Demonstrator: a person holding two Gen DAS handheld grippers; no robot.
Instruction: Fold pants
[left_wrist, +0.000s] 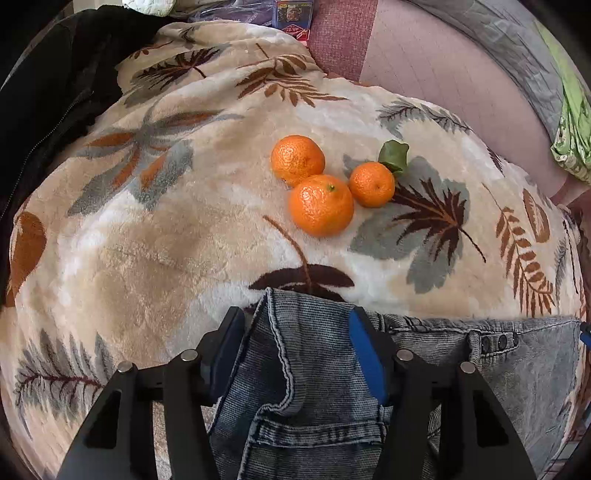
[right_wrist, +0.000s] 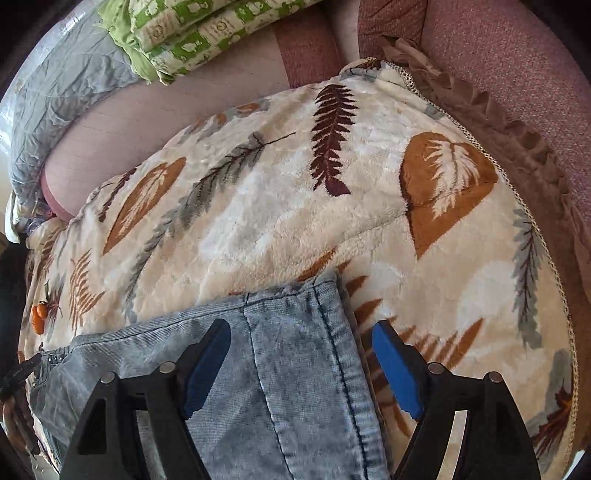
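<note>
Lying on a leaf-patterned blanket (left_wrist: 155, 229), the grey jeans (left_wrist: 314, 369) are passing between both grippers' spread jaws. Left gripper (left_wrist: 295, 328) and right gripper (right_wrist: 301, 341) are gaping, pads not pressing. Three tangerines (left_wrist: 321, 205) are sitting nearby.

Both tongs point steeply downward. The left tongs (left_wrist: 295, 328) stand partly open, their black fingers tipped with blue pads (left_wrist: 364, 350), one to each side of a bunched ridge of the pants (left_wrist: 314, 369); the right pad lies against the cloth, while whether the left pad touches it cannot be told. The right tongs (right_wrist: 301, 343) stand wide open, the left finger over the pants' leg end and the right finger clear beyond its edge, neither pad pressing on the cloth, and no hand shows in either view.
</note>
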